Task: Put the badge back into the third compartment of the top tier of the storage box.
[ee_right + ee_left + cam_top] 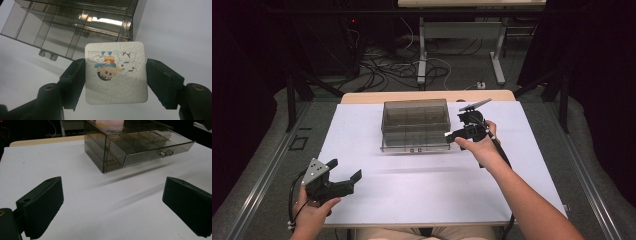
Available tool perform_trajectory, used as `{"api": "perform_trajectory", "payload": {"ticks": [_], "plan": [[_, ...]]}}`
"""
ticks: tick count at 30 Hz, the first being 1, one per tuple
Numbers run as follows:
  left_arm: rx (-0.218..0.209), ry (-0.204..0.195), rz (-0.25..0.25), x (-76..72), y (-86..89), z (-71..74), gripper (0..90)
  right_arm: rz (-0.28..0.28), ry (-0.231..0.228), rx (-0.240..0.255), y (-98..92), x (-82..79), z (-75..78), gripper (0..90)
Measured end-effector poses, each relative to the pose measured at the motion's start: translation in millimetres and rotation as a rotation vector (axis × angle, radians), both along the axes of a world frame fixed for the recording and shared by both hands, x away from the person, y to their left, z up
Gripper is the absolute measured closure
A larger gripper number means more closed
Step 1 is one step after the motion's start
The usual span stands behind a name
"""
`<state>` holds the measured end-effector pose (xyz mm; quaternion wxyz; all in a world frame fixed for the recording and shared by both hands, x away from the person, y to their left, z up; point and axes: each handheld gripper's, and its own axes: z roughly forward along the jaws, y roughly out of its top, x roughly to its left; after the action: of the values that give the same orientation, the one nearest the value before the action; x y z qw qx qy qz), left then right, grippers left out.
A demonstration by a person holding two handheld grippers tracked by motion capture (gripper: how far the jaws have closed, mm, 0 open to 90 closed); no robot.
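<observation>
Right gripper (116,75) fingers clamped on opposite edges of a white square coaster (115,72): rounded corners, textured face, small colour cartoon print, upside-down in the right gripper view. One coaster. It's square, so no real long axis; the flat face is turned to the gripper's camera. It's held off the white surface (422,185), just beside the right front corner of the drawer box (414,125).

One smoked translucent drawer box, bottom drawer (150,147) pulled out, divided into compartments, small clear handle in front.

Left gripper (343,175) sits low at the near left of the surface, well apart from the box; fingers wide open, nothing between them.
</observation>
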<state>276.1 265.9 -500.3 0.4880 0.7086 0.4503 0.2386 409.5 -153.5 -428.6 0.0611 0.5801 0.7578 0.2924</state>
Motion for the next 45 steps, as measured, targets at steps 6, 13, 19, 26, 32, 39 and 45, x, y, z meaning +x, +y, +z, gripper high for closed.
{"api": "perform_trajectory", "payload": {"ticks": [6, 13, 19, 26, 32, 39, 45], "plan": [[0.004, 0.000, -0.003, 0.0, 0.2, 0.2, 3.7, 0.002, -0.002, 0.003, 6.6, 4.9, 0.9, 32.8], [-0.009, 0.001, 0.000, -0.1, -0.2, 0.0, 3.7, 0.002, 0.014, 0.019, 16.8, 10.7, 0.1, 32.8], [-0.011, 0.000, -0.001, -0.3, 0.2, 0.3, 3.7, -0.009, 0.048, 0.021, 27.9, 16.0, -0.4, 32.8], [-0.011, -0.003, -0.004, 0.0, 0.0, 0.4, 3.7, -0.030, 0.062, 0.043, 35.3, 21.2, -2.1, 32.8], [-0.008, -0.002, -0.007, 0.0, 0.4, 0.8, 3.7, -0.038, 0.073, 0.055, 41.3, 24.9, -3.7, 32.7], [-0.013, -0.004, -0.007, 0.0, 0.2, 0.9, 3.7, -0.054, 0.086, 0.066, 46.9, 29.7, -6.5, 32.8], [-0.009, -0.007, -0.009, 0.0, 0.1, 1.1, 3.7, -0.057, 0.092, 0.071, 49.7, 33.2, -8.6, 32.7]]}}
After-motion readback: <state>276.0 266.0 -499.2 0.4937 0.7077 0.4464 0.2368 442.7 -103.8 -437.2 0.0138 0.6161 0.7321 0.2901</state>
